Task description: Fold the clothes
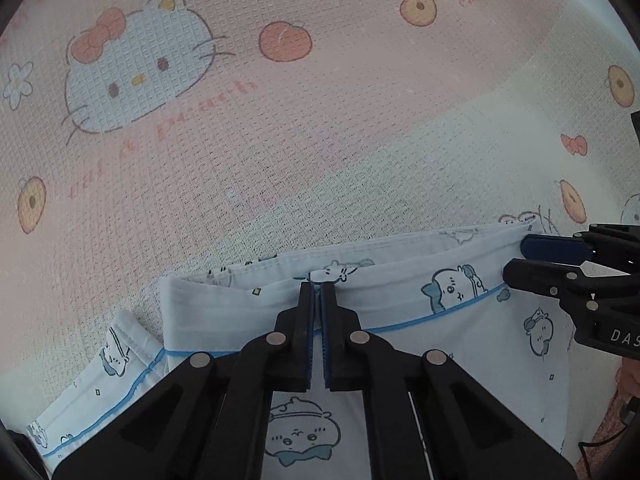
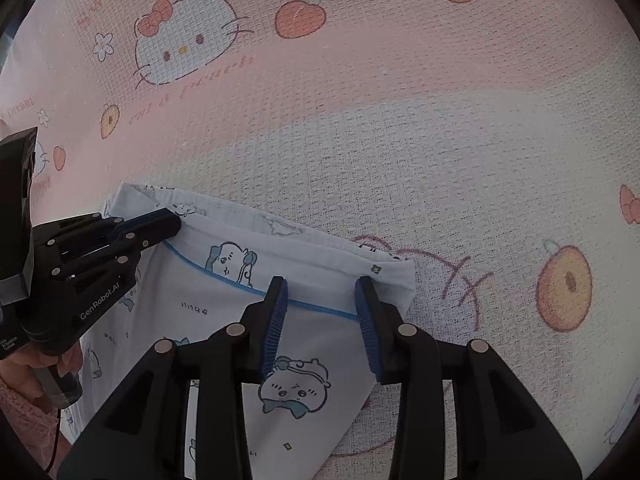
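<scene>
A pale blue cartoon-print garment lies on a pink waffle-weave bedspread printed with cat faces and peaches, its folded blue-piped hem toward the spread's far side. The left gripper pinches that hem, jaws nearly closed on the cloth. The right gripper rests over the hem's right corner with its fingers spread wide, gripping nothing.

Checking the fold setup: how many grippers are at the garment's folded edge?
2. The left gripper is shut on the garment at its hem; the right gripper straddles the hem near its corner, fingers open. None seems hidden.
</scene>
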`<state>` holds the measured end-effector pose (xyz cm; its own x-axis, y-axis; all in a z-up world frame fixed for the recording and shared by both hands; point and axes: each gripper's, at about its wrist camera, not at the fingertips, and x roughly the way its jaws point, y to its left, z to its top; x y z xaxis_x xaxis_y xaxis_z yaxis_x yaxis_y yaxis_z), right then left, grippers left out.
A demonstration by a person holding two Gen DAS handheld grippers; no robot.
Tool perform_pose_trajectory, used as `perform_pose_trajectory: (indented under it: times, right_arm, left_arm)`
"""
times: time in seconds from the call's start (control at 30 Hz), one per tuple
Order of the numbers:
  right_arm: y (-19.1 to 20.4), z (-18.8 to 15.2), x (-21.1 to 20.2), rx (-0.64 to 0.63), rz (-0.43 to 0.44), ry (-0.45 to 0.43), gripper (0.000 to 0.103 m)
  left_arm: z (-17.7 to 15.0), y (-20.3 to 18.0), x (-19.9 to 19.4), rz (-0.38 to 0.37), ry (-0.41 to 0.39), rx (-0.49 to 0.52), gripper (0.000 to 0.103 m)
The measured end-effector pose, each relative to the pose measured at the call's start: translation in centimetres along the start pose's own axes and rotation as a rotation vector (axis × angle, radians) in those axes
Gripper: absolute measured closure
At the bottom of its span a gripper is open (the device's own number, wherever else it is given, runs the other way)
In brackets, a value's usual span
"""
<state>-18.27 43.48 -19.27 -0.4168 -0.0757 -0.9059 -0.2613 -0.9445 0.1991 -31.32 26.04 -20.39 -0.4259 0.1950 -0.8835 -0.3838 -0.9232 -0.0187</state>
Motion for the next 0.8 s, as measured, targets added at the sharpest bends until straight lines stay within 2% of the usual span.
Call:
perform_pose_trajectory:
  times: [0.1,0.17,0.27,0.33,0.4,0.47,0.53,0.7,0.8]
  right_arm:
    - [-0.6,0.3,-0.3,0.017,-0.018,-0.006,0.067]
    - [-1.3,0.5,-0.6,0.043,-0.017,-0.011,0.067]
    - [-1.6,0.8,-0.7,0.056,-0.005,-0.014,0.065]
    - [-1.4,0.8,-0.8,0.039,0.014,-0.019,0.057]
    - [-0.9,0.8,-0.7,0.019,0.022,-0.021,0.053]
    - [-0.4,0.9,-0.6,0.001,0.032,-0.018,0.051]
    - [0.3,1.0,-0.4,-0.025,0.03,-0.027,0.05]
    - [2.8,1.6,-0.2,-0.165,0.057,-0.058,0.045]
    - [4.7,2.0,1.3,-0.251,0.067,-0.027,0.05]
  left_arm:
    - [0.5,-0.3,0.1,-0.008,-0.01,-0.02,0.101]
    - [0.3,0.5,0.1,-0.008,-0.044,-0.046,0.103]
    - [0.7,0.4,-0.8,-0.042,-0.053,-0.03,0.103]
    - [1.0,0.2,-1.4,-0.069,-0.051,-0.013,0.102]
    - [1.3,0.1,-2.1,-0.096,-0.049,0.004,0.096]
    - [1.5,-0.1,-2.0,-0.068,-0.023,0.049,0.074]
    - [1.2,0.4,-1.3,-0.059,0.002,0.059,0.068]
    - [1.2,0.8,0.4,-0.065,0.005,0.055,0.068]
    - [0.6,0.1,0.8,-0.02,-0.004,0.063,0.073]
